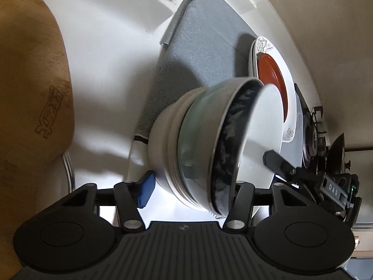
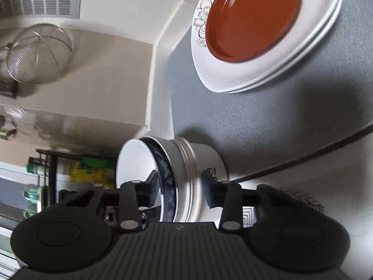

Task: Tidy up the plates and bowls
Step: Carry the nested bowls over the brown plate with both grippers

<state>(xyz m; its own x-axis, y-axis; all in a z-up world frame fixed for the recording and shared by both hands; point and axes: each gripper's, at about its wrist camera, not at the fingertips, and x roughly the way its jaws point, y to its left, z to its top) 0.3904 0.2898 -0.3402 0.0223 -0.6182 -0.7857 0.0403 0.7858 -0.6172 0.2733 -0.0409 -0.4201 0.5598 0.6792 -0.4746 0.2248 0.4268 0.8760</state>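
From my left gripper point(image 1: 188, 182), a grey mat point(image 1: 200, 53) lies across a white counter point(image 1: 105, 70), with a wooden board point(image 1: 30, 81) at the left and a stove point(image 1: 312, 135) at the far right. The stack of bowls point(image 1: 209, 144), four as far as I can count, hangs tilted between my fingers; whether the pads press on it I cannot tell. My right gripper point(image 1: 277, 161) reaches in from the right, one finger inside the top bowl.

From the right gripper point(image 2: 179, 186), the jaws clamp the rim of the stack of bowls point(image 2: 177, 177), one finger inside, one outside. Beyond, on the mat point(image 2: 268, 121), two white flowered plates point(image 2: 268, 74) carry one red plate point(image 2: 251, 16). A wire basket point(image 2: 37, 53) hangs on the beige wall point(image 2: 105, 81), below a vent point(image 2: 42, 4).
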